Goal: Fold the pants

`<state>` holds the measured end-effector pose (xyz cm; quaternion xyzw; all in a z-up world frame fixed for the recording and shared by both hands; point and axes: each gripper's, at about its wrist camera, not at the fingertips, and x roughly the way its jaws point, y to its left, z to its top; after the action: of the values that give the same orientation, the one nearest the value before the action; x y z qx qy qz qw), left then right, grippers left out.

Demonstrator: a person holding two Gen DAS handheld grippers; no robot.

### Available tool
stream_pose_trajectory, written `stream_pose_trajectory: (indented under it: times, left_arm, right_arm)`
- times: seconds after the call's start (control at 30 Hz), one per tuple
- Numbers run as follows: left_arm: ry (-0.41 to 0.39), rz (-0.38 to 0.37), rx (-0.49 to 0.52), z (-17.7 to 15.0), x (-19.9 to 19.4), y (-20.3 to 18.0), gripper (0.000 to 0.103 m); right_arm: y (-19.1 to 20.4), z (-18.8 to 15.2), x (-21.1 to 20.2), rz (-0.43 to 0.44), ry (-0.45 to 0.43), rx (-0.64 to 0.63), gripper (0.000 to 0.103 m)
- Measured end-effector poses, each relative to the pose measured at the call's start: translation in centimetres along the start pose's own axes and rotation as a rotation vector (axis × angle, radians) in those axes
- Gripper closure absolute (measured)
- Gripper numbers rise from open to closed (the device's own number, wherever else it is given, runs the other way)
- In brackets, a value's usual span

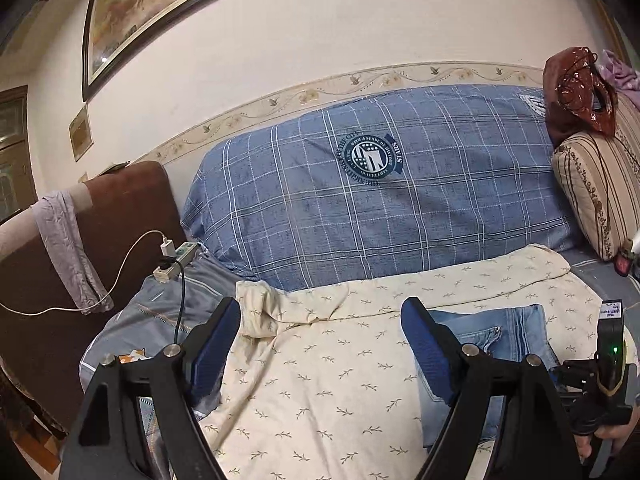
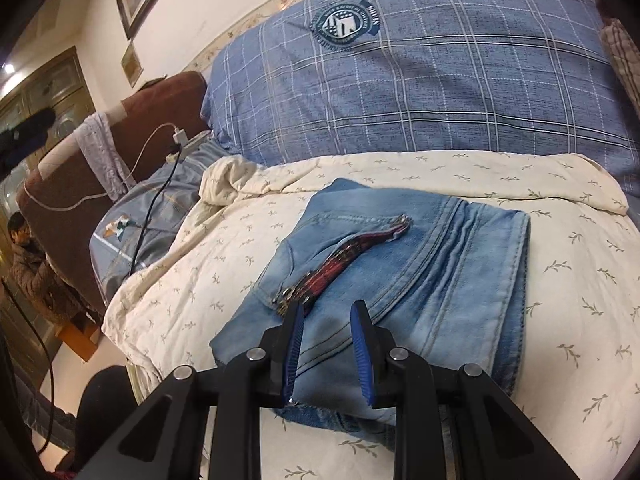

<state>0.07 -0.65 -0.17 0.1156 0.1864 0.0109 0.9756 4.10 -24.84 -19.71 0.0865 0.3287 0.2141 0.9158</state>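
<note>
In the right wrist view, the right gripper [image 2: 326,322] sits nearest, at 6 o'clock: black hinged arms ending in ribbed blue pads, parted by a narrow gap and holding nothing, tips just above the denim. Right below them lie the pants [image 2: 404,276], pale washed jeans folded into a thick, roughly rectangular bundle with stitched seams, a metal zipper and a strip of red plaid lining [image 2: 340,258] showing at the fly. They rest on a cream quilt [image 2: 208,280], soft and wrinkled, printed with small sprigs.

In the left wrist view, the left gripper [image 1: 320,344] stands wide open, its blue textured pads far apart over the same quilt; the jeans show at 4 o'clock behind the right-hand pad.

Farther off, toward 12 o'clock, a plump blue checked pillow [image 1: 380,184] with a round emblem leans against the wall. At 9 o'clock a white power strip [image 1: 176,260] with a charger lies beside a brown padded headboard [image 1: 124,216] draped with a crinkled lilac cloth [image 1: 66,248]. At 2 o'clock sits a striped beige cushion [image 1: 596,184].
</note>
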Motion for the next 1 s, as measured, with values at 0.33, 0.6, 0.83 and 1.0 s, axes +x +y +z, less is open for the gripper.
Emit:
stream_pose_trajectory:
  times: [0.33, 0.6, 0.83, 1.0]
  left_arm:
    - [0.025, 0.010, 0.005, -0.2, 1.5, -1.0, 0.020]
    - [0.152, -0.056, 0.043, -2.0, 5.3, -3.6, 0.018]
    - [0.421, -0.232, -0.003, -6.4, 11.1, -6.5, 0.018]
    - [0.521, -0.356, -0.055, -7.9, 13.8, -7.9, 0.018]
  right_arm:
    - [-0.9, -1.2, 1.2, -0.008, 0.091, -0.025, 0.074]
    - [-1.5, -1.8, 1.2, 0.032, 0.132, -0.049, 0.074]
    - [-5.5, -0.3, -2.6, 0.174, 0.015, 0.134, 0.055]
    - [-10.5, -0.3, -5.6, 0.126, -0.121, 0.339, 0.020]
